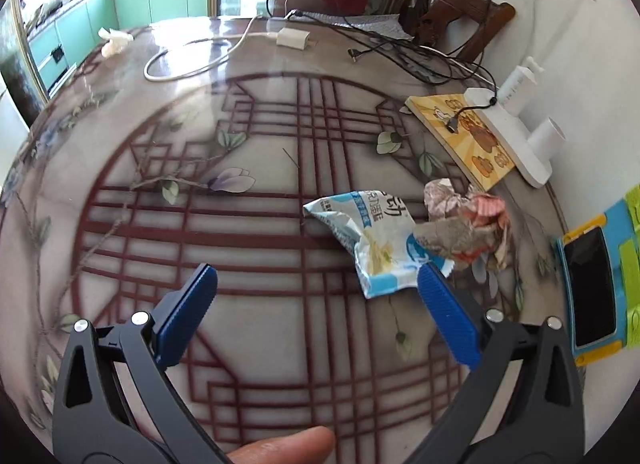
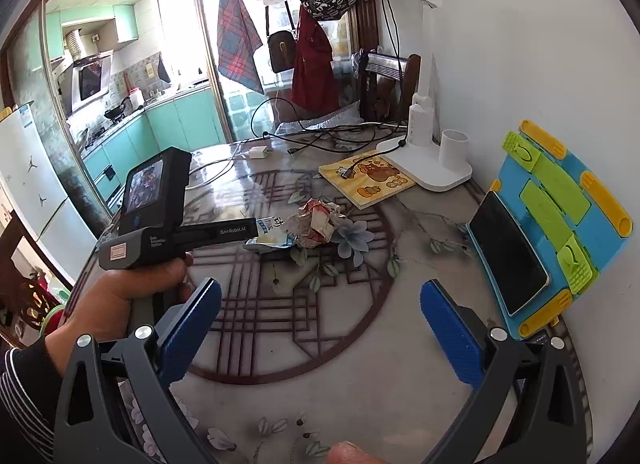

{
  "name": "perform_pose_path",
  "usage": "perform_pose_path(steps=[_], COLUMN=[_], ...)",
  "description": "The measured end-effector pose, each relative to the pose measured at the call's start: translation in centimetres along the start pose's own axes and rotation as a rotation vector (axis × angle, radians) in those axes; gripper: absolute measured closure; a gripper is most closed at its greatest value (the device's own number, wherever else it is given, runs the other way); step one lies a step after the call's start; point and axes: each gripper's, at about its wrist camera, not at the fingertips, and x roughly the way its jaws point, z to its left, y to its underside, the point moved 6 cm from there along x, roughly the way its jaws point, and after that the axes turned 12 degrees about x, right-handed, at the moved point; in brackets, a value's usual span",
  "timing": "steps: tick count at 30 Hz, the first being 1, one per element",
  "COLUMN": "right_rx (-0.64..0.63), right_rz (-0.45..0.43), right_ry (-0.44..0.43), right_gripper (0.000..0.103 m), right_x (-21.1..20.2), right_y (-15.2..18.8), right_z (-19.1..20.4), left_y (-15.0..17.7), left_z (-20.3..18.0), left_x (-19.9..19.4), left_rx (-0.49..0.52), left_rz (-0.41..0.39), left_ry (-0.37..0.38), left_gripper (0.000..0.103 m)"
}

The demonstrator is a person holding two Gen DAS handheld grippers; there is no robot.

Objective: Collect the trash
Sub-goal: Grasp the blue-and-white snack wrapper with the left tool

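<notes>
A crumpled blue-and-white snack wrapper point(image 1: 376, 248) lies on the patterned table, with a crumpled red-and-brown paper ball point(image 1: 468, 223) touching its right side. My left gripper point(image 1: 316, 304) is open and empty, its right finger just below the wrapper's near edge. In the right wrist view the wrapper point(image 2: 274, 234) and paper ball point(image 2: 318, 221) lie mid-table, partly behind the left gripper's body point(image 2: 168, 219), held in a hand. My right gripper point(image 2: 320, 328) is open and empty, well short of the trash.
A yellow book point(image 1: 460, 139), a white lamp base point(image 1: 512, 135) and cables point(image 1: 400, 47) are at the far right. A phone point(image 1: 592, 284) leans on a blue-green stand by the wall. A white charger point(image 1: 294, 39) and tissue point(image 1: 114, 41) lie far back.
</notes>
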Motion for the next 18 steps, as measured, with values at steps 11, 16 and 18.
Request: perform_pose_path(steps=[11,16,18], right_rx=[0.025,0.055,0.067], right_rz=[0.01,0.003,0.005], right_ry=[-0.008,0.0,0.007], right_gripper=[0.006,0.006,0.006], right_x=[0.8,0.9,1.2], right_y=[-0.8,-1.7,-1.9], right_z=[0.1,-0.7,-1.1], left_y=[-1.4,-1.4,-1.7], left_z=[-0.6,-0.6,-0.9], left_x=[3.9,5.0,5.3], left_rx=[-0.011,-0.021,-0.009], left_rz=[0.075,0.107,0.099], left_ry=[-0.075,-0.094,-0.089], left_gripper=[0.009,0.032,0.033])
